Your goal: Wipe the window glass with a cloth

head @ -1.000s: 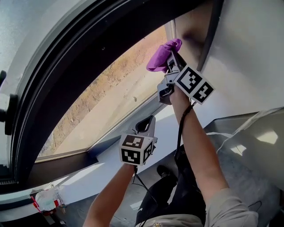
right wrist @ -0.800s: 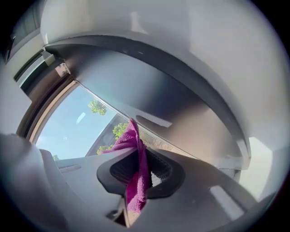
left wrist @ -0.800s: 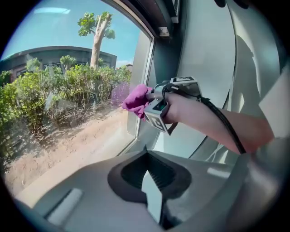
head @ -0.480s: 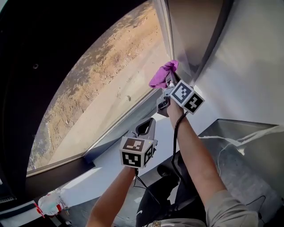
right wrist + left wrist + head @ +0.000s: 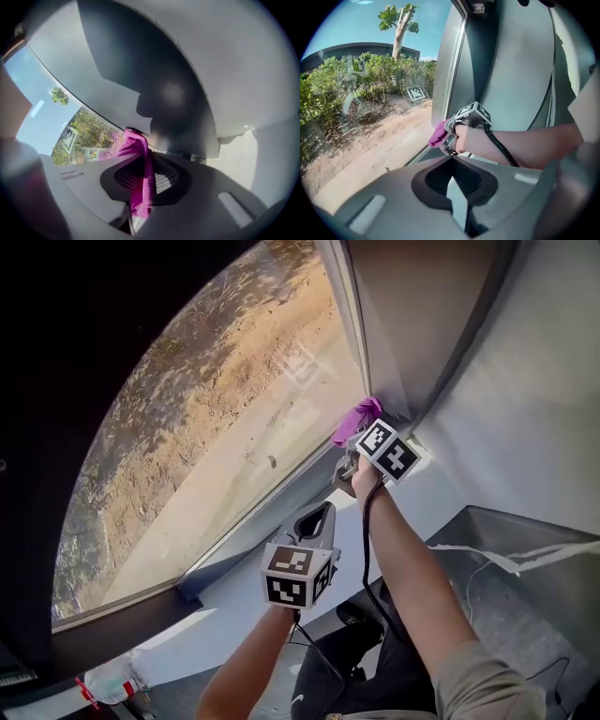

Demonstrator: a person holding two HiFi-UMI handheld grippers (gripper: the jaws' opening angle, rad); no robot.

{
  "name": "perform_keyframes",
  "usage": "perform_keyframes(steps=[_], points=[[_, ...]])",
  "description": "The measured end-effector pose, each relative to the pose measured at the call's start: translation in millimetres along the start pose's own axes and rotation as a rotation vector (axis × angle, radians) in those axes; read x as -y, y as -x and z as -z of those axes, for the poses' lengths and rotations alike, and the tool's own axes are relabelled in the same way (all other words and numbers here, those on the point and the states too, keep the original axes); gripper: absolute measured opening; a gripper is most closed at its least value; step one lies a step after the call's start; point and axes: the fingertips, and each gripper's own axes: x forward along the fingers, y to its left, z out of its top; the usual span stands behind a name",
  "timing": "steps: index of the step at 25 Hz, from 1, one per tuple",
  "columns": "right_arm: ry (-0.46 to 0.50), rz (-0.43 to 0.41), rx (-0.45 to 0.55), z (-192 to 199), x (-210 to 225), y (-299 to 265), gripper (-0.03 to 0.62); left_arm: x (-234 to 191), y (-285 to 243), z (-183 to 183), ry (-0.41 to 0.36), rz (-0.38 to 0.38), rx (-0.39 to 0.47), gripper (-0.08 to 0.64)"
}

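Pinching a purple cloth (image 5: 359, 415) between its jaws, the right hand-held gripper (image 5: 355, 434) presses the cloth's bunched end to the window glass (image 5: 234, 427) at the pane's lower right corner, right beside the grey upright frame (image 5: 380, 324). In the right gripper view the cloth (image 5: 140, 173) runs down between the jaws of that hand-held gripper (image 5: 139, 197), and its upper end meets the glass where the dark frame begins. The left hand-held gripper (image 5: 317, 517) hangs lower, apart from the glass and over the grey sill (image 5: 248, 535). Its jaws (image 5: 457, 204) are pressed together with nothing between them. From the left gripper view, the person's right hand (image 5: 465, 139) grips the other tool, with the cloth (image 5: 439, 134) sticking out toward the pane. Sandy ground and bushes show outside.
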Motion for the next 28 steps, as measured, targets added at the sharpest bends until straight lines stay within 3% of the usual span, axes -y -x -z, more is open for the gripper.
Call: perform_keyframes(steps=[8,15,20,28], points=[[-0.037,0.112,-0.038,11.9,25.0,-21.6,0.054,-7.4,-8.7,0.5,0.008,-0.008,0.004,0.000],[-0.106,0.138,-0.037,10.6,30.1,-25.1,0.051,-9.3,-3.8,-6.3,0.026,-0.019,0.017,0.000],[-0.145,0.079,-0.016,-4.7,7.4,-9.6,0.049,-8.9,8.1,-15.6,0.020,-0.028,0.035,0.000],[-0.108,-0.092,0.017,-44.1,-65.8,45.2,0.051,16.5,39.9,-35.6,-0.001,-0.003,0.060,0.000]])
